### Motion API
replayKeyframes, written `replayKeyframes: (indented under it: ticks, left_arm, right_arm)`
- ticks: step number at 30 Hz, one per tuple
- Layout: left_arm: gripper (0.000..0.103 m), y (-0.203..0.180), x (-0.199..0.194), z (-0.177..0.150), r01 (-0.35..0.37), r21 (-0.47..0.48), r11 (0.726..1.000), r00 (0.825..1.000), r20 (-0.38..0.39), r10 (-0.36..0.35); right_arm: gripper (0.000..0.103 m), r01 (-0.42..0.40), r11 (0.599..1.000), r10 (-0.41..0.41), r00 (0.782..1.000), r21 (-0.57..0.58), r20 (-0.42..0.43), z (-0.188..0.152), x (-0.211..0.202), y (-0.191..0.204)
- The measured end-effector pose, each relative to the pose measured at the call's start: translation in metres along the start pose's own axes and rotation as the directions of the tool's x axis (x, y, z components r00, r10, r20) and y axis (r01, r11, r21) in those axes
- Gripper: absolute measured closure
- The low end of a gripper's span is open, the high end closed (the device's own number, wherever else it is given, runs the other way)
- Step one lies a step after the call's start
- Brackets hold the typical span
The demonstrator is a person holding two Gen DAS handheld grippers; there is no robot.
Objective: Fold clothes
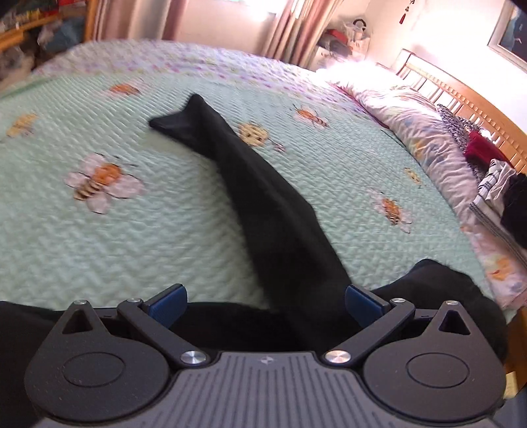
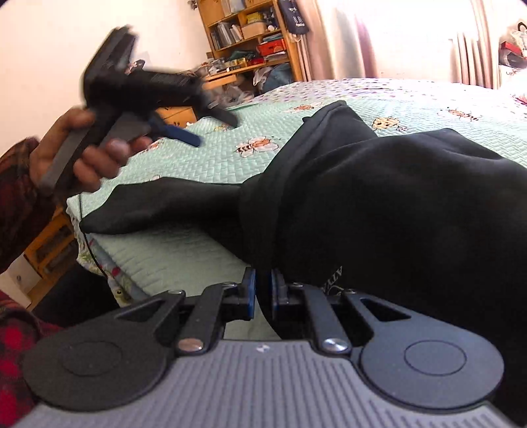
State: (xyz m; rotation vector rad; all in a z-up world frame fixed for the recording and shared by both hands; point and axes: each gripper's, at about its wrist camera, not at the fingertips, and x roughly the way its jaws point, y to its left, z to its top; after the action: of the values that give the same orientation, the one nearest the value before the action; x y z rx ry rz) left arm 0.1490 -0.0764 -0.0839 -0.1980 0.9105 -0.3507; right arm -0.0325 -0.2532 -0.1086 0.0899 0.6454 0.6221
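Sunlight is pouring through curtains (image 1: pixel 290 29) at the top of the left wrist view, washing out the wall above a bed whose quilt (image 1: pixel 138 237) is pale green with stitched bees. A wooden headboard (image 1: pixel 461 95) is running down the upper right, with a pile of other clothes (image 1: pixel 494 184) lying beside it at the right edge.

A black garment (image 1: pixel 263 204) is lying on the quilt. In the left wrist view one sleeve is stretching as a long narrow band from the bottom centre up toward the upper left of centre, ending in a flared cuff; the fabric is plain, matte and dark, with folds hard to read. In the right wrist view the bulk of it is filling the right half of the frame, another sleeve is pointing left toward the bed's edge, and a small pale print is showing near the bottom centre.

The left gripper (image 1: pixel 266 298) is hanging released, its blue pads wide apart with cloth beneath and between them. In the right wrist view it is blurred at the upper left, held in a hand (image 2: pixel 82 154).

The right gripper (image 2: pixel 263 291) is clenching an edge of the garment between nearly closed pads. A bookshelf (image 2: pixel 250 36) is standing at the top.
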Motion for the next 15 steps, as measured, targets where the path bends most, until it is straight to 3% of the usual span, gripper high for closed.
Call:
replayKeyframes:
  ticks: [4,12,14,15]
  left_arm:
    - [0.001,-0.023,0.041,0.022,-0.06,-0.017,0.998,0.995,-0.076,0.058]
    - [0.001,-0.042,0.101,0.043,-0.213,0.046,0.976,0.958,-0.184,0.218]
    - [0.01,-0.045,0.115,0.047,-0.246,0.071,0.967,0.945,-0.204,0.255]
    - [0.038,-0.047,0.122,0.049,-0.261,0.083,0.962,0.938,-0.214,0.273]
  right_arm:
    - [0.092,0.035,0.998,-0.035,0.999,-0.043,0.003,-0.001,0.006,0.005]
    - [0.092,0.043,0.997,-0.043,0.999,-0.061,0.006,-0.002,0.007,0.0]
    - [0.092,0.051,0.997,-0.05,0.999,-0.057,0.017,-0.003,0.006,0.001]
    - [0.092,0.054,0.997,-0.053,0.998,-0.055,0.023,-0.004,0.006,0.002]
